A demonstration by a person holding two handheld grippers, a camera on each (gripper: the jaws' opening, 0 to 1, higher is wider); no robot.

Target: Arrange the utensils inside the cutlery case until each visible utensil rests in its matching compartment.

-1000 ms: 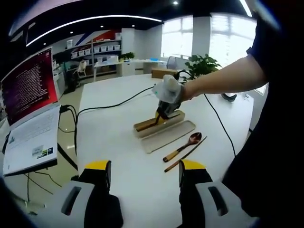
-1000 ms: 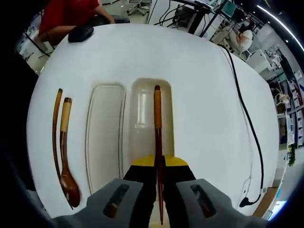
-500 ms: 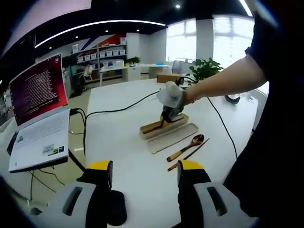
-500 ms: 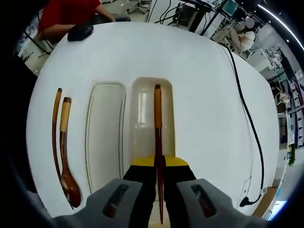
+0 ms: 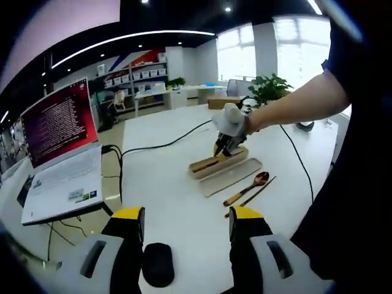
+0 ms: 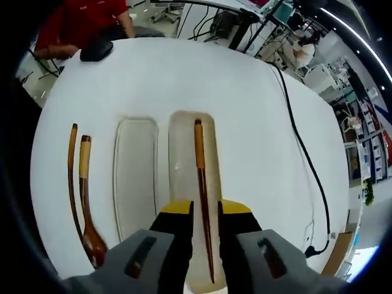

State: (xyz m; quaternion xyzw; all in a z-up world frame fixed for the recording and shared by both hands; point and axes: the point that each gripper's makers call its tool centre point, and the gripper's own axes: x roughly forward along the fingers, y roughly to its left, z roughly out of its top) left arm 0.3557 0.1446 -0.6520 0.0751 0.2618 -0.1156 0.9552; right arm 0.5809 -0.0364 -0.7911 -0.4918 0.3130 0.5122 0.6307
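Loose chopstick [image 6: 73,177]: far left on the table, long axis parallel to case.
Spoon [image 6: 86,202]: touching beside it, bowl nearest.
Lid [image 6: 136,177]: between.
Case tray [image 6: 184,153]: holds the placed chopstick [image 6: 201,177].
Right gripper [image 6: 205,211]: parted, empty, straddling it.
Left gripper [image 5: 187,217]: open, well apart.

Bright, even office light from ceiling strips and blown-out windows [image 5: 300,46]; sharp centre, fisheye-warped edges.
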